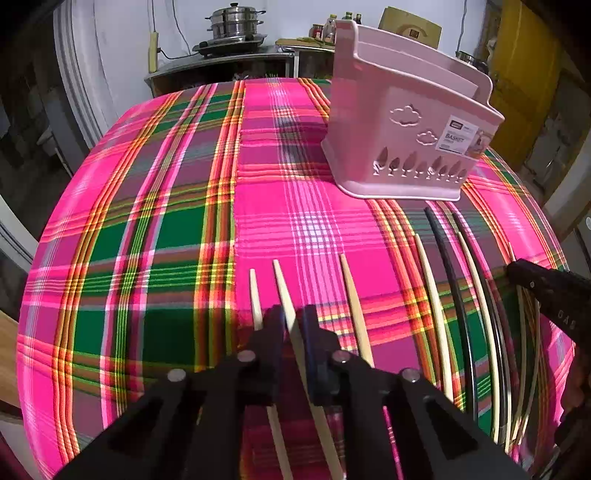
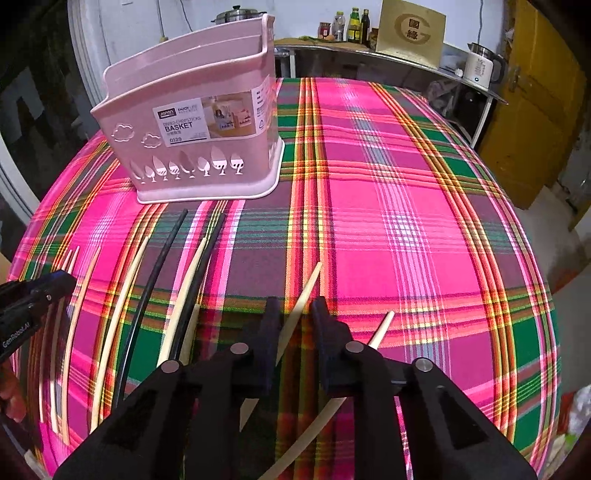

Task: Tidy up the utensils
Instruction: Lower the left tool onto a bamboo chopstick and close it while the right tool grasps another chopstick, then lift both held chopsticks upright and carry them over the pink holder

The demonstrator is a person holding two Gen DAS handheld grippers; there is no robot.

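Note:
Pale and black chopsticks lie spread over the plaid tablecloth (image 1: pixel 147 221). My left gripper (image 1: pixel 291 321) is shut on one pale chopstick (image 1: pixel 282 284), with another pale one (image 1: pixel 254 291) just to its left. In the right wrist view, my right gripper (image 2: pixel 297 314) stands narrowly open around a slanted pale chopstick (image 2: pixel 310 284); cloth shows between the stick and the right finger. Another pale stick (image 2: pixel 382 326) lies just to its right. The pink chopstick basket (image 1: pixel 406 122) (image 2: pixel 192 122) stands upright beyond the sticks. Each gripper shows at the edge of the other's view: the right gripper (image 1: pixel 517 271), the left gripper (image 2: pixel 55 284).
Between the grippers lie black chopsticks (image 2: pixel 155 295) and pale ones (image 2: pixel 122 295). A counter behind the table holds a steel steamer pot (image 1: pixel 234 22), bottles (image 2: pixel 351 24) and a white kettle (image 2: pixel 480 68). A yellow door (image 2: pixel 535 110) is at the right. A hand (image 2: pixel 11 398) shows at the left edge.

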